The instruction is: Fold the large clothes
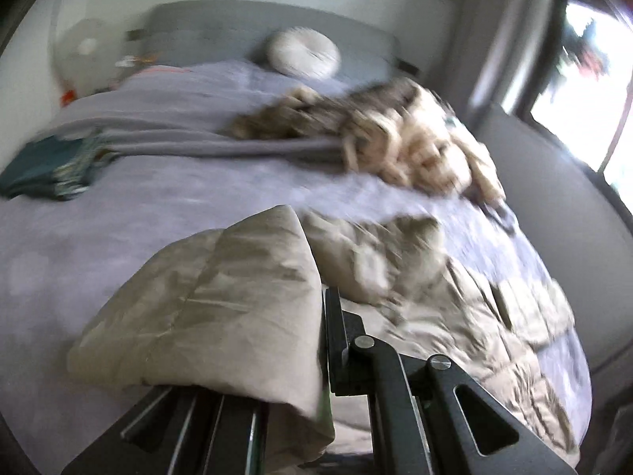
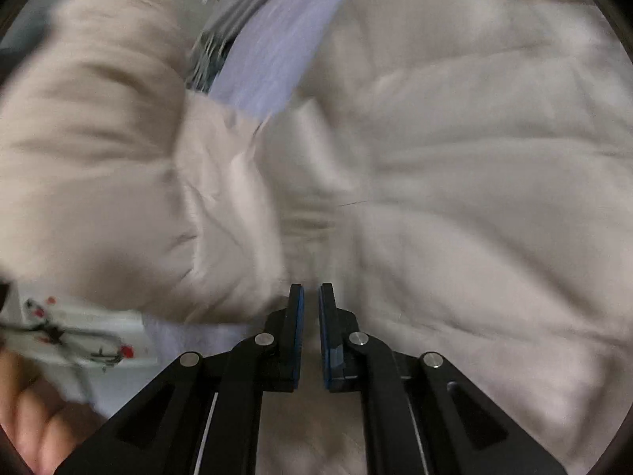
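Soft floppy beige quilt (image 1: 205, 308) pinched in left tongs (image 1: 322, 340), right tongs (image 2: 311, 297) nearly closed on nothing visible, best grabbed at corners.

The task item is a large beige quilted comforter (image 1: 455, 297), lying rumpled on a bed with a lavender cover (image 1: 99, 245). In the left wrist view, one corner is lifted and doubled over, its stitched seams visible, and stands raised above the rest. The remaining fabric trails in creases toward the right edge of the bed. In the right wrist view, the comforter (image 2: 455, 158) fills nearly the whole frame, puckered into soft folds; motion blur obscures finer detail.
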A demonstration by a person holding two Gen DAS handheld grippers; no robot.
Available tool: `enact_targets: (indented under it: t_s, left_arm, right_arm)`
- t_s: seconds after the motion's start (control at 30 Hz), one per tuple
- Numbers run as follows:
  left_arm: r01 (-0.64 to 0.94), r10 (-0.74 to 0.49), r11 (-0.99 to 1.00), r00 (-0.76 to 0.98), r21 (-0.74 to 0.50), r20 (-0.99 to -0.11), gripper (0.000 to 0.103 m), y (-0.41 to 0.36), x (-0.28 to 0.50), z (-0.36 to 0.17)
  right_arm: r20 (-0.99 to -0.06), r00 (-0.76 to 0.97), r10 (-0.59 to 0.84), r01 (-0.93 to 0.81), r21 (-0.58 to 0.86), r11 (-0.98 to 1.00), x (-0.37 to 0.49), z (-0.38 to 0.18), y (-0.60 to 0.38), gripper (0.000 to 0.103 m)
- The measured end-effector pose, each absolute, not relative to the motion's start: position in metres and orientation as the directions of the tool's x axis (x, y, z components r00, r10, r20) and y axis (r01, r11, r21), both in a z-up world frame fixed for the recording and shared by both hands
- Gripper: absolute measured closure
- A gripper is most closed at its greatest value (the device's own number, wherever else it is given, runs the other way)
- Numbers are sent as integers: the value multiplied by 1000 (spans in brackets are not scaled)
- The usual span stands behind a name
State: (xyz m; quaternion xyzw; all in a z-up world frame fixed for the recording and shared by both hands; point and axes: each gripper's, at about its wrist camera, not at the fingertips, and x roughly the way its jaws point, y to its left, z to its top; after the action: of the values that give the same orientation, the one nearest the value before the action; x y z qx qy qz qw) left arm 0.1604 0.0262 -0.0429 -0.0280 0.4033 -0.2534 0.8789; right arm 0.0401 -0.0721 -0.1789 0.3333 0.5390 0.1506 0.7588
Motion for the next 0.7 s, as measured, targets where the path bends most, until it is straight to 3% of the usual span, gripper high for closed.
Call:
enact_targets:
  t_s: [0.13,0.23,0.33,0.43,0.47,0.5,0.53,0.57,0.7]
  left_arm:
    - [497,-448,844,450,-200,-773,94,-46,149,-86]
    - [521,-346,848,413,-93,-842,94,-86,139,-130]
    - [538,-256,843,404,2,-878,94,-103,127,-163]
    - [550,-243,834,433,41,-868,93,-103,114,-164]
    - [558,-253,830,422,29,-871,79,-101,111,-162]
    - [569,-270,822,407,10,-873,44,-101,108,-160]
    - [573,-284,819,405,0,-869,17,-97,104,-156]
    - [566,-284,824,430,10,-857,10,-91,99,-150]
    - [548,-299,836,445,-6,-844,9,-70,86,-125]
  right_arm:
    - [-787,470,399,255,554,792,-7,-155,-166,94]
    - [-822,487,294,322,482,815,-30,-148,-213,93]
    - [-839,476,263,359,458,813,-41,-148,-241,93]
    - [-837,471,279,361,471,805,-42,-151,-254,93]
    - [-837,470,281,356,471,807,-42,-151,-256,93]
    - [-837,469,282,352,470,810,-37,-152,-257,93]
    - [-838,467,281,347,467,814,-34,-151,-256,93]
    - [-838,467,282,343,466,816,-30,-152,-261,93]
    - [-849,454,272,321,440,839,-29,-157,-256,93]
